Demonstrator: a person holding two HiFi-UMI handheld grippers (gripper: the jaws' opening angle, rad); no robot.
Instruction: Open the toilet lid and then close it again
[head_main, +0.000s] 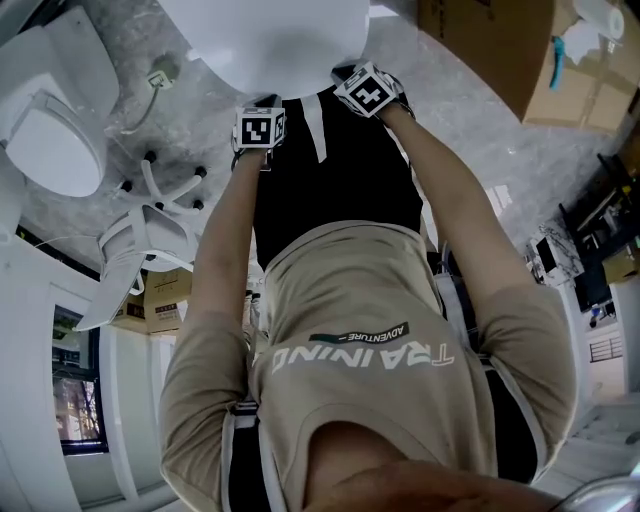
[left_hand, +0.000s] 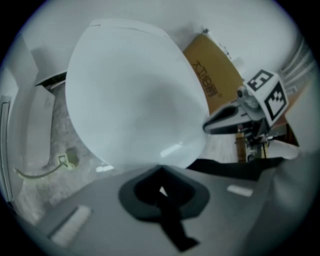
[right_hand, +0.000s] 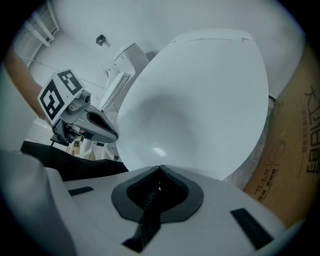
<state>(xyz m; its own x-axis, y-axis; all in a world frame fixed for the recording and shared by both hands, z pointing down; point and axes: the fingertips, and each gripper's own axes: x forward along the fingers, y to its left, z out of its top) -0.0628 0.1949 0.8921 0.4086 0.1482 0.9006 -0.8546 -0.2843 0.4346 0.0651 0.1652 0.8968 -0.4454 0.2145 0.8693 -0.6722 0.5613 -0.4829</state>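
Note:
The white toilet lid (head_main: 265, 40) lies down over the bowl, its smooth dome filling the left gripper view (left_hand: 135, 95) and the right gripper view (right_hand: 200, 95). My left gripper (left_hand: 160, 169) has its jaws pressed together, tips at the lid's near rim. My right gripper (right_hand: 160, 169) is shut the same way at the rim beside it. In the head view the left gripper (head_main: 260, 125) and the right gripper (head_main: 370, 90) sit side by side at the lid's front edge. Whether either tip pinches the rim is hidden.
A second white toilet (head_main: 50, 130) stands at the left. A cardboard box (head_main: 500, 50) sits close on the right of the lid, with a spray bottle (head_main: 575, 40) on it. A white swivel-chair base (head_main: 150, 230) and a loose cable plug (head_main: 160, 75) lie on the marble floor.

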